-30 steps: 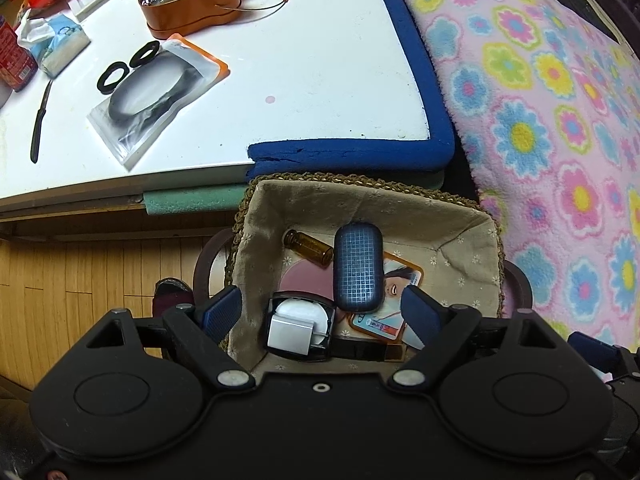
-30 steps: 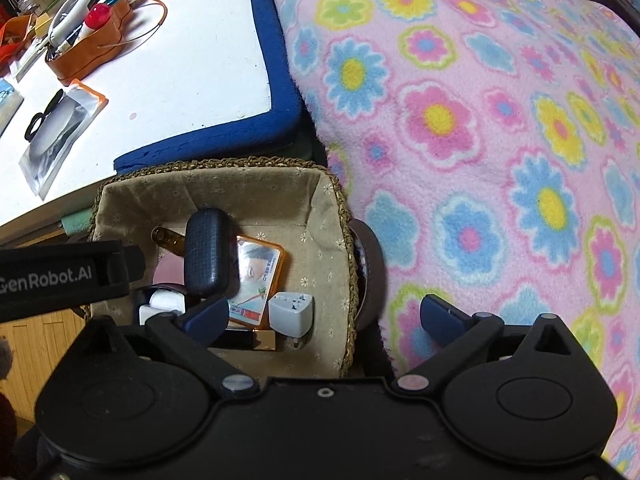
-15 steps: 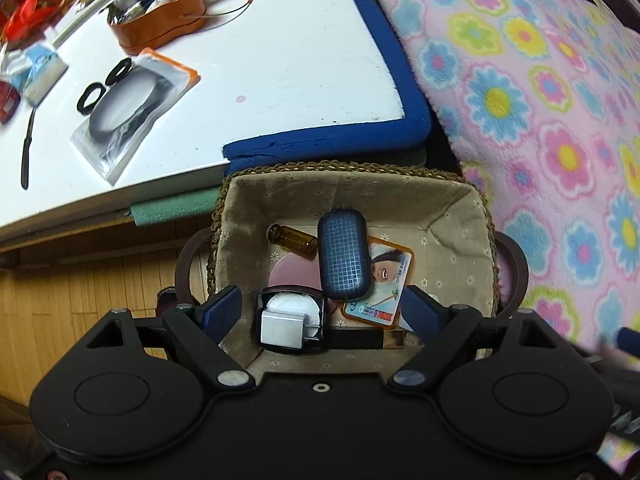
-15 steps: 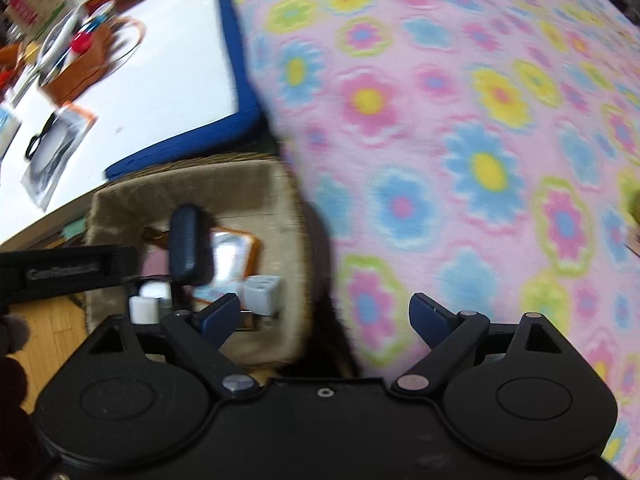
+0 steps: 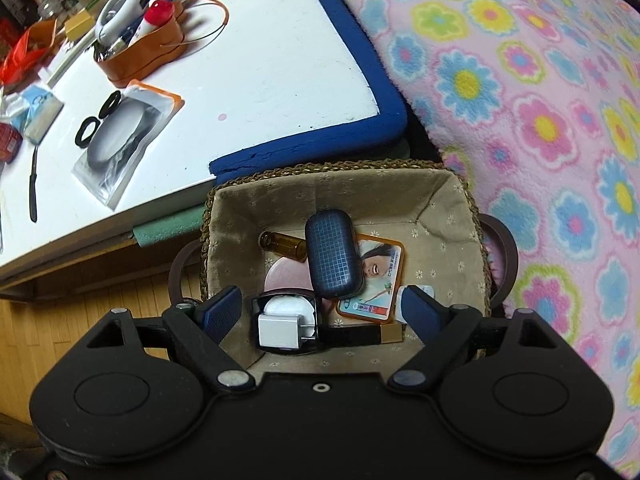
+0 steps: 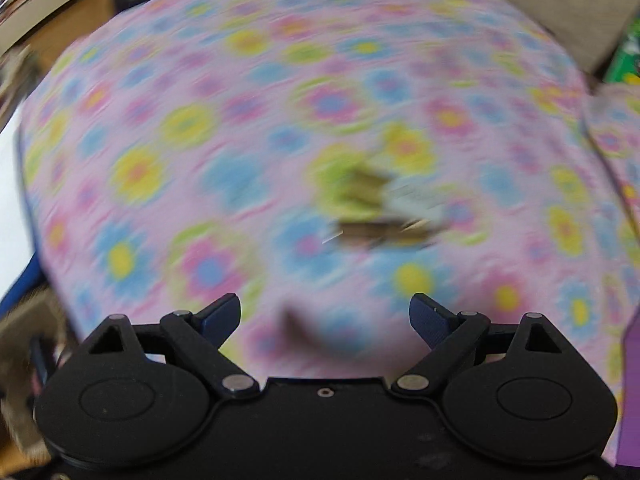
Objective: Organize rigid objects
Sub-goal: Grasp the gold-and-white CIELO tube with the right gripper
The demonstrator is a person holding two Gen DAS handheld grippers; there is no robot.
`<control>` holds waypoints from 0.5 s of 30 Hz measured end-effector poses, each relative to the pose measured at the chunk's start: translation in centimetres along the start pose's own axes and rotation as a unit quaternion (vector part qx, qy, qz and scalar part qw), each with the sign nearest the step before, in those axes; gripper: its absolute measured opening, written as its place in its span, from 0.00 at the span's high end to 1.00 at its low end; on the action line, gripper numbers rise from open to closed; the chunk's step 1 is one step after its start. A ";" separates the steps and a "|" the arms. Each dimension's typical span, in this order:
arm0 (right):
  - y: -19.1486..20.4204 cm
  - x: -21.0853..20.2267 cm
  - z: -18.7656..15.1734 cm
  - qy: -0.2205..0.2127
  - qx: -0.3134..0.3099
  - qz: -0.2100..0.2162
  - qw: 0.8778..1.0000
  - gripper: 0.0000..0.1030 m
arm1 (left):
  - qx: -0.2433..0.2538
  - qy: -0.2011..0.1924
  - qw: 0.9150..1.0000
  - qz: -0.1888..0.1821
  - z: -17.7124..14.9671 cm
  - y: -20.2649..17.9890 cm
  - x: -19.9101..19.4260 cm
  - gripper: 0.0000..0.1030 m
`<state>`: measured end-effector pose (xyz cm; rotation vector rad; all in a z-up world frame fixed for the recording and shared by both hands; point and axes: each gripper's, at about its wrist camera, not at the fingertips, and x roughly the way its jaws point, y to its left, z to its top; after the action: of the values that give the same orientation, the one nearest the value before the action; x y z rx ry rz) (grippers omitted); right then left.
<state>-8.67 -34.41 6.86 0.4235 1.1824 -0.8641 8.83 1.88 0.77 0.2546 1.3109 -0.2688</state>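
A woven basket (image 5: 448,196) with a cloth lining sits below the table edge in the left wrist view. It holds a blue grid-patterned case (image 5: 332,254), an amber bottle (image 5: 282,245), an orange-edged card (image 5: 378,276), a pink disc (image 5: 284,278) and a white charger (image 5: 280,330) in a black case. My left gripper (image 5: 322,312) is open and empty just above the basket's near side. My right gripper (image 6: 324,318) is open and empty over the flowered blanket (image 6: 240,140). A blurred brown and white object (image 6: 384,216) lies on the blanket ahead of it.
A white table (image 5: 260,72) with a blue padded edge (image 5: 384,92) stands behind the basket. On it are an orange pouch of pens (image 5: 140,48), a clear bag (image 5: 120,144) with black rings and a black pen (image 5: 33,184). The flowered blanket (image 5: 540,100) lies to the right.
My right gripper has swung right, away from the basket and out over the blanket, and its view is now blurred. My left gripper has stayed over the basket, shifting slightly.
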 end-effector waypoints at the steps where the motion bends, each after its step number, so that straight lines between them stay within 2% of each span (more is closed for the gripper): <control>1: -1.0 0.3 0.8 -0.002 0.013 -0.006 1.000 0.11 | 0.003 -0.001 1.000 0.001 0.0 -0.1 0.0 0.18; 7: -4.0 2.8 4.3 0.010 0.067 -0.015 0.998 0.11 | 0.022 -0.002 1.000 -0.001 -0.3 -1.0 0.0 0.18; 13: -2.7 5.8 6.0 0.035 0.090 -0.007 0.995 0.13 | 0.026 0.001 1.000 -0.002 -0.2 -1.3 0.2 0.18; 15: -2.5 6.5 6.3 0.049 0.094 -0.009 0.994 0.20 | 0.025 0.005 1.000 -0.001 -0.2 -1.3 0.3 0.18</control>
<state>-5.89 -42.63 3.44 0.6161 1.2011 -0.9841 8.31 0.69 0.36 0.2965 1.3147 -0.3022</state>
